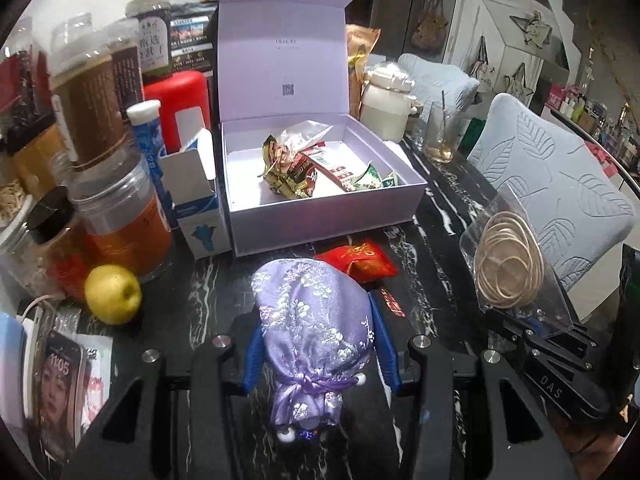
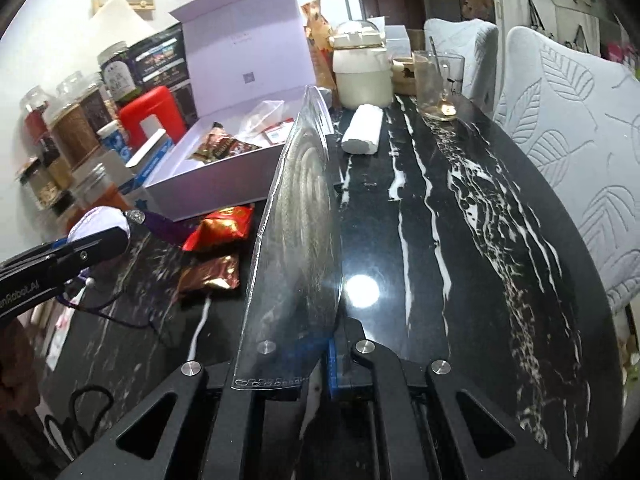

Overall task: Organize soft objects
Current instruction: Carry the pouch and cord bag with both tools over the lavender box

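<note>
Here the lilac pouch (image 1: 316, 340) sits clamped between the left jaws.

Left tongs (image 1: 316, 344) clamp lilac pouch (image 1: 312, 328) before open box (image 1: 320, 184).

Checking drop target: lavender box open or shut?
Open: the lavender box has its lid standing upright, snack packets visible inside.

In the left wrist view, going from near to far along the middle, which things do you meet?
Purple pouch held in the left gripper → red packet on the table → open lilac box with snack packets inside → raised box lid.
</note>
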Demonstrator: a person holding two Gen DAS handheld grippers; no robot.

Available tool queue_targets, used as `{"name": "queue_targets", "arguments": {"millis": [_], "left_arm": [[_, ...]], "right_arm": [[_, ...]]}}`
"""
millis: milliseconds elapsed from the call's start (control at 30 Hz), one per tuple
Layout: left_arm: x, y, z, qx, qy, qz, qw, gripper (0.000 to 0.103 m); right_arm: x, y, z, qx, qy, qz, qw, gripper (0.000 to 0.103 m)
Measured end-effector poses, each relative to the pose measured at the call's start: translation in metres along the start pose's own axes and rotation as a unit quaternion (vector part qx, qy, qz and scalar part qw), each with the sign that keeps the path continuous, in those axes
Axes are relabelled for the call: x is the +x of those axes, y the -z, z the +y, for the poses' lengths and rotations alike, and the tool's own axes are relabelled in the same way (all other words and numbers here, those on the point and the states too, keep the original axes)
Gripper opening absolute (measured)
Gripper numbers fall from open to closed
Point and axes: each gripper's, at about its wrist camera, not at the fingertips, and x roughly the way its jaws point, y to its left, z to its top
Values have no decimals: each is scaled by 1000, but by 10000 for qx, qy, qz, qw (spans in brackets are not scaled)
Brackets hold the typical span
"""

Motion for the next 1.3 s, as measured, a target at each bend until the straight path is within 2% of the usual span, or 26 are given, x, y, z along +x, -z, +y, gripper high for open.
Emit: {"name": "queue_targets", "arguments": {"millis": [433, 633, 933, 1300], "left_arm": [[-48, 14, -13, 124, 125, -402, 9990, 46], [-62, 6, -17, 217, 259, -660, 9972, 46], [-74, -22, -20, 297, 326, -1025, 9938, 46], [-76, -77, -24, 341, 408, -1498, 9873, 46]], "right_arm": [[-46, 25, 17, -333, -224, -149, 9991, 9], [-67, 20, 27, -491, -340, -346, 9976, 9], [-89, -11, 42, -822, -577, -714, 9924, 9], [-91, -67, 46, -1090, -796, -1064, 9851, 9]]}}
